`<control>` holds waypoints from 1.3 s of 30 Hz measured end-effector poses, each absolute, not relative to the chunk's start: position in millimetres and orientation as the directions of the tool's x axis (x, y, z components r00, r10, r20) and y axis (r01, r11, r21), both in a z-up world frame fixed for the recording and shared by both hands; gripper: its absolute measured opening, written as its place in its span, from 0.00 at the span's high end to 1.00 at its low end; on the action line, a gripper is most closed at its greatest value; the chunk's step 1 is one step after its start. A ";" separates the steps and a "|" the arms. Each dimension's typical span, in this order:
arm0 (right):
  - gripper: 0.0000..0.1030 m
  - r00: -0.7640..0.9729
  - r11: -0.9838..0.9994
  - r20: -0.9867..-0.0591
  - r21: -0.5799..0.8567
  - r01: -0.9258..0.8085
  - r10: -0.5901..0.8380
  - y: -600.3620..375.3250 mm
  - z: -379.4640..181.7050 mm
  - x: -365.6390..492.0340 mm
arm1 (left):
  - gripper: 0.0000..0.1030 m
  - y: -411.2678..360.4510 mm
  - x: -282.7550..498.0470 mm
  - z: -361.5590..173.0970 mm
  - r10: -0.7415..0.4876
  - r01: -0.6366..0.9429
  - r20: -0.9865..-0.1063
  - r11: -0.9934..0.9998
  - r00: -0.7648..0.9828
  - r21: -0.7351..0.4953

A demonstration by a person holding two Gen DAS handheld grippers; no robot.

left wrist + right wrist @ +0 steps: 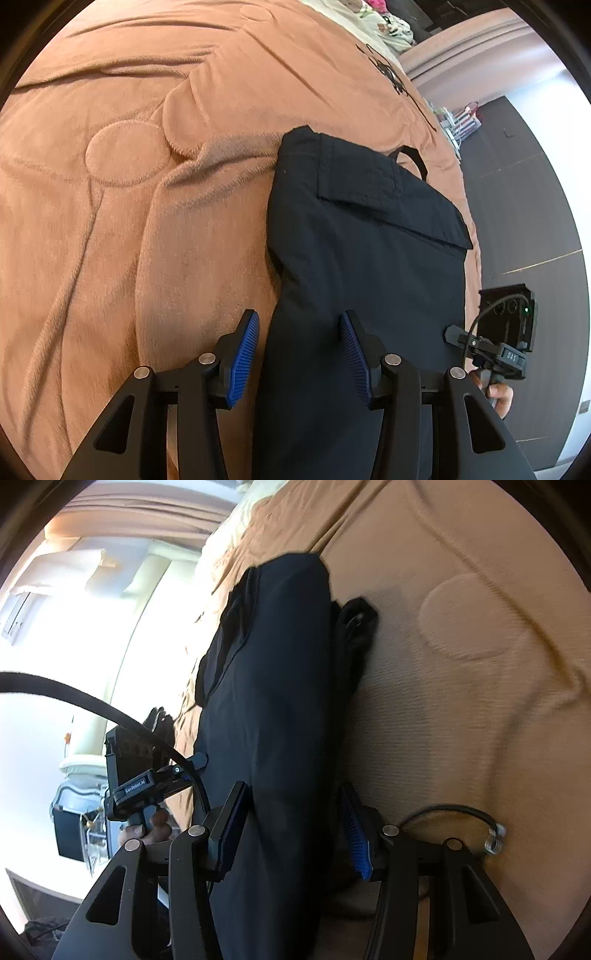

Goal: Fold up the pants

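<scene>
Each camera sits just behind its own gripper and looks forward and down along the fingers, close over the bed. The left view faces along the pants toward the bed's far edge; the right view meets them from the opposite side. Both share the pants, and each catches the other gripper.

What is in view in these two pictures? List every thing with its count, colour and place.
pants: one, dark navy, folded lengthwise on the blanket, pocket flap up
blanket: one, orange-brown, covering the bed
bedding: pale, patterned, at the far end of the bed
floor: dark, beside the bed
cable: one, black, looped on the blanket near the right gripper
left gripper: one, black with blue pads, jaws apart over the pants' edge
right gripper: one, black with blue pads, jaws apart astride the pants
hand: one, on the left gripper's handle
</scene>
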State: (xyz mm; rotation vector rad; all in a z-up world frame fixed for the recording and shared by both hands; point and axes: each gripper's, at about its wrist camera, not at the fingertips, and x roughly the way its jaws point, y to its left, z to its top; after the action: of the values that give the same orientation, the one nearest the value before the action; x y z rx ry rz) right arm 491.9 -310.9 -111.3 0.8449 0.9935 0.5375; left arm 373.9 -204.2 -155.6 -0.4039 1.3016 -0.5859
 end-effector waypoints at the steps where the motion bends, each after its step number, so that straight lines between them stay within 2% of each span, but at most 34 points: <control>1: 0.54 0.454 0.573 -0.498 0.819 -0.035 0.739 -306.9 -111.9 496.1 | 0.53 -204.1 372.8 -156.5 -0.615 0.176 -0.774 0.787 0.153 -0.591; 4: 0.54 0.445 0.578 -0.500 0.814 -0.051 0.743 -297.2 -114.0 509.5 | 0.53 -206.8 371.4 -158.0 -0.613 0.184 -0.775 0.788 0.154 -0.587; 6: 0.58 0.448 0.588 -0.505 0.807 -0.059 0.738 -296.0 -112.1 512.4 | 0.62 -210.0 372.0 -156.9 -0.618 0.192 -0.771 0.784 0.152 -0.590; 7: 0.64 0.452 0.595 -0.509 0.801 -0.063 0.733 -295.9 -111.5 512.4 | 0.69 -212.9 371.0 -157.1 -0.619 0.197 -0.771 0.783 0.148 -0.591; 10: 0.73 0.471 0.599 -0.501 0.797 -0.074 0.726 -295.8 -108.7 509.7 | 0.80 -217.4 367.7 -150.1 -0.610 0.224 -0.775 0.788 0.165 -0.573; 14: 0.78 0.496 0.622 -0.502 0.776 -0.103 0.708 -293.6 -97.3 501.0 | 0.87 -215.4 363.4 -140.0 -0.613 0.241 -0.766 0.787 0.195 -0.568; 27: 0.79 0.556 0.672 -0.491 0.719 -0.174 0.670 -277.9 -69.3 482.4 | 0.89 -192.9 348.0 -106.0 -0.645 0.291 -0.721 0.762 0.254 -0.578; 39: 0.79 0.577 0.686 -0.467 0.687 -0.240 0.670 -260.6 -59.7 486.6 | 0.89 -138.5 341.4 -58.3 -0.650 0.309 -0.676 0.760 0.348 -0.571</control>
State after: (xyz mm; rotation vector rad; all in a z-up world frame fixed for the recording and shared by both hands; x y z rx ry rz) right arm 486.6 -260.6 -59.7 0.6110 0.7856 0.5727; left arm 341.4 -138.5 -58.3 -0.3750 1.0432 -0.6404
